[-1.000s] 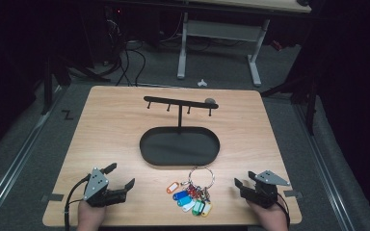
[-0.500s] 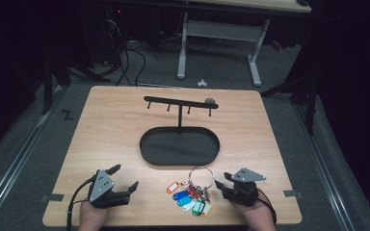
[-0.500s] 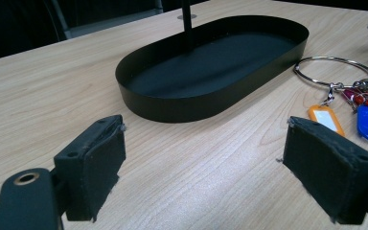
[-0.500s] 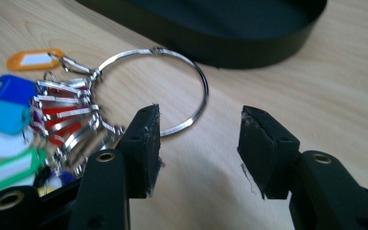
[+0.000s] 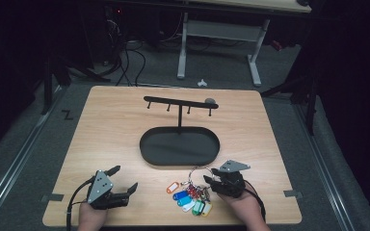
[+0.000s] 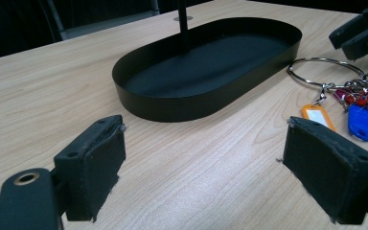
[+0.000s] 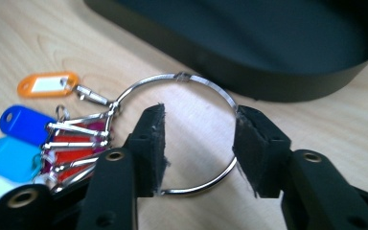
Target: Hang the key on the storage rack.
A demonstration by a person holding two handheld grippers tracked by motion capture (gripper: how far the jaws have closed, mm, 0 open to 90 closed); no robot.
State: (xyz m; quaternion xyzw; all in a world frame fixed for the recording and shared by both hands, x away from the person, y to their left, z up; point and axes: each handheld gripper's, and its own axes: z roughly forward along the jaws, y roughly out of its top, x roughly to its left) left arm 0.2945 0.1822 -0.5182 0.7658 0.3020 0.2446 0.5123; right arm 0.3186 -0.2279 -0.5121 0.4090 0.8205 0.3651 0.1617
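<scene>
A metal key ring (image 5: 196, 171) (image 7: 206, 84) with several coloured tags (image 5: 190, 199) (image 7: 24, 122) lies flat on the wooden table, in front of a black oval tray (image 5: 147, 154) (image 7: 268, 81). My right gripper (image 5: 208, 182) (image 7: 199, 148) is low over the ring's right part. Its jaws have just been closing; the pads stand apart over the ring's two sides, with bare table in the gap and no grip visible. At the front left, my left gripper (image 5: 125, 177) (image 6: 220, 177) is wide open with nothing between its pads. Its camera sees the tray (image 6: 172, 103), the ring (image 6: 326, 72) and the right gripper (image 6: 359, 31).
A black T-shaped hook rack (image 5: 179, 103) rises from the tray, with a small grey object (image 5: 210, 101) at the right end of its bar. The table's front edge is close behind both hands. Desk legs and cables stand on the floor beyond the table.
My right gripper has moved left from the front right corner to the key ring, and its jaws have narrowed. The left gripper has stayed put.
</scene>
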